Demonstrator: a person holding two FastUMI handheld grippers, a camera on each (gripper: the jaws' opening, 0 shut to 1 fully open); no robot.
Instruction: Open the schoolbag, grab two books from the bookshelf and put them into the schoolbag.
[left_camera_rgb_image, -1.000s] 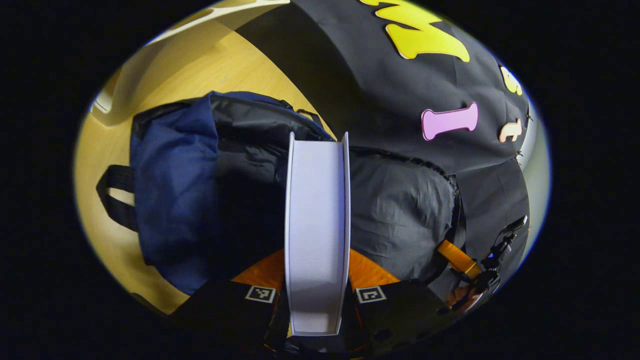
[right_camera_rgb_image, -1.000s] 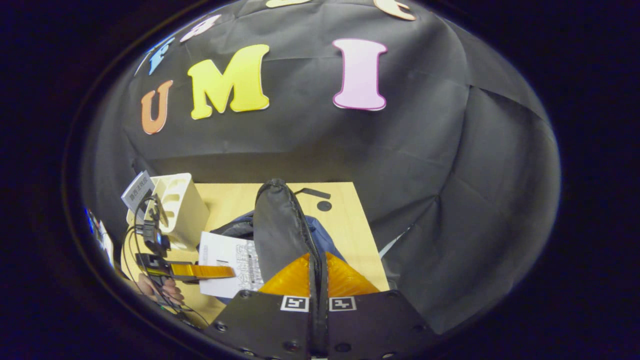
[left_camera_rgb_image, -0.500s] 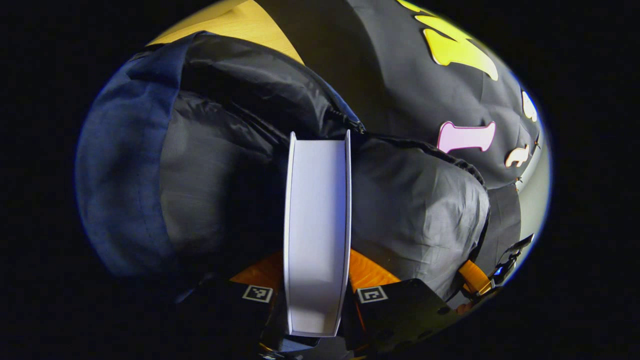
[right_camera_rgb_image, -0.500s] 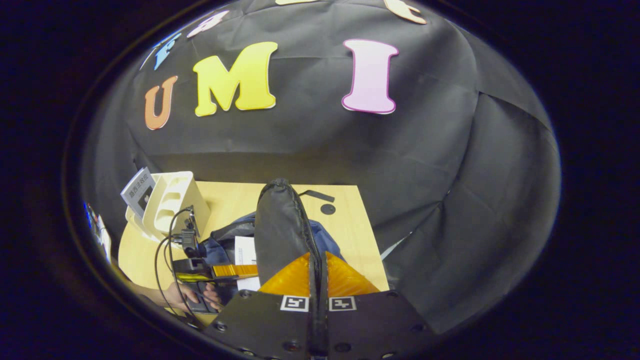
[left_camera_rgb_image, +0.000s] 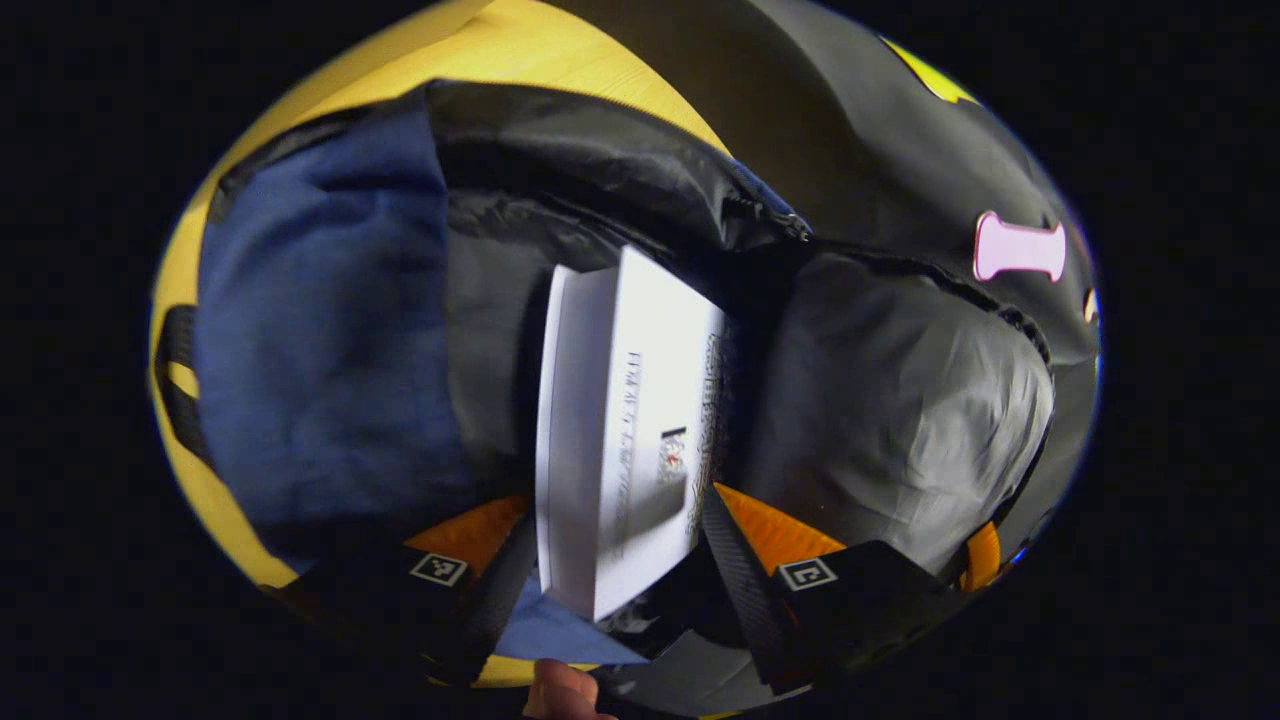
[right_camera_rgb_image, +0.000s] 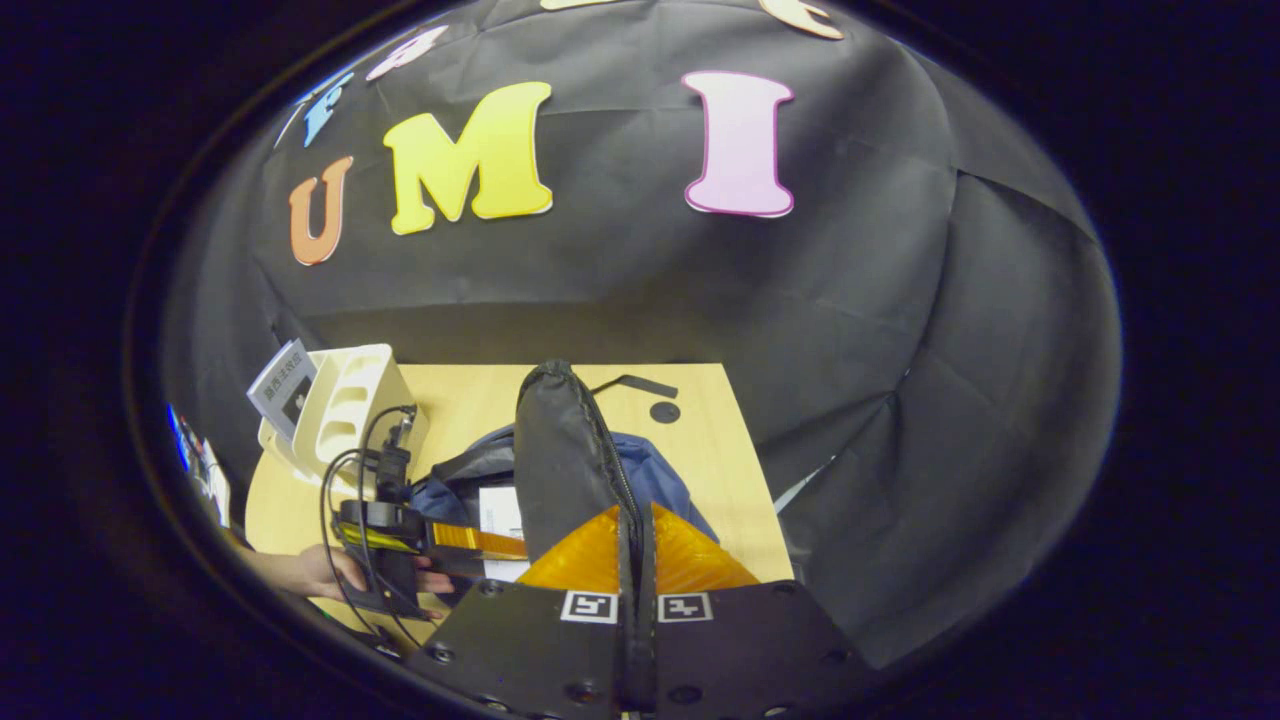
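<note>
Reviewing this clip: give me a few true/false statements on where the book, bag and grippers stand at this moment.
1. The left gripper is open, the book loose between its fingers. True.
2. The book lies on the table. False: it is tipped into the schoolbag opening.
3. The right gripper pinches the bag's black flap. True.
4. The bookshelf holds nothing. False: one book still stands in it.

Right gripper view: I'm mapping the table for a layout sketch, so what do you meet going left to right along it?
Book in the rack → white bookshelf rack → left gripper → lifted black bag flap → small dark disc on the table.
</note>
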